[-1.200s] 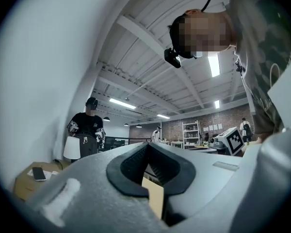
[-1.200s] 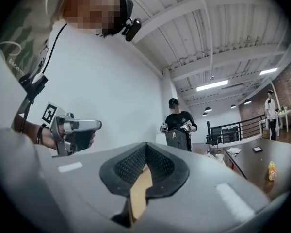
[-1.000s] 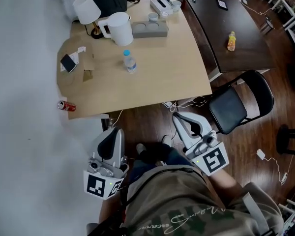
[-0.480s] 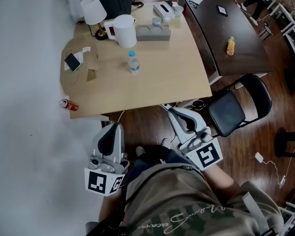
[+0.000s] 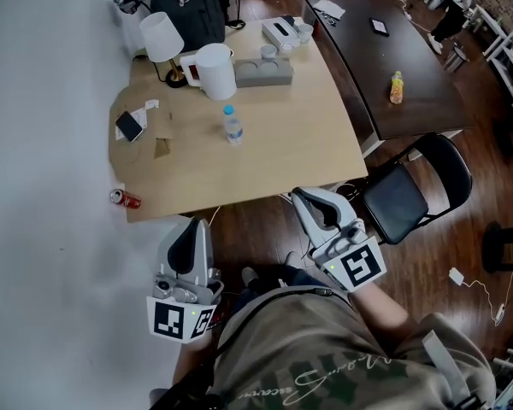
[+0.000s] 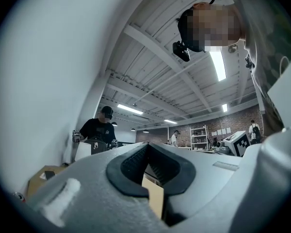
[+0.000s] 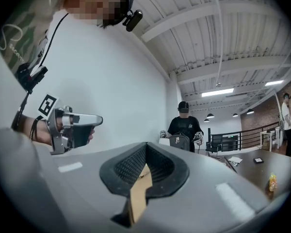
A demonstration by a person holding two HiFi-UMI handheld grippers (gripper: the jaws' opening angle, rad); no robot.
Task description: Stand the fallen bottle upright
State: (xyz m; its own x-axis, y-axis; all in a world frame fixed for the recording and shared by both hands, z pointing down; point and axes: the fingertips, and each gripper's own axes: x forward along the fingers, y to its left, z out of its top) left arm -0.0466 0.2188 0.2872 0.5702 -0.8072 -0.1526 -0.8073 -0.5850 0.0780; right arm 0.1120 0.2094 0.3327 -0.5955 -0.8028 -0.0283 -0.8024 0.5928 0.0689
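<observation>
A clear water bottle (image 5: 232, 125) with a blue cap stands upright in the middle of the light wooden table (image 5: 308, 143). A red can (image 5: 125, 198) lies on its side at the table's near left corner. My left gripper (image 5: 192, 225) hangs below the table's near edge, shut and empty (image 6: 146, 145). My right gripper (image 5: 304, 196) is level at the near edge, right of centre, shut with nothing in it (image 7: 146, 147). Both are well short of the bottle.
On the table's far side stand a white lamp (image 5: 162, 37), a white pitcher (image 5: 215, 71) and a grey holder (image 5: 261, 71). A phone (image 5: 129, 126) rests at the left. A folding chair (image 5: 406, 196) and a dark table (image 5: 410, 105) with a small orange bottle (image 5: 396, 86) are on the right.
Both grippers have edged forward toward the table's near edge. They stay shut. Nothing on the table has moved.
</observation>
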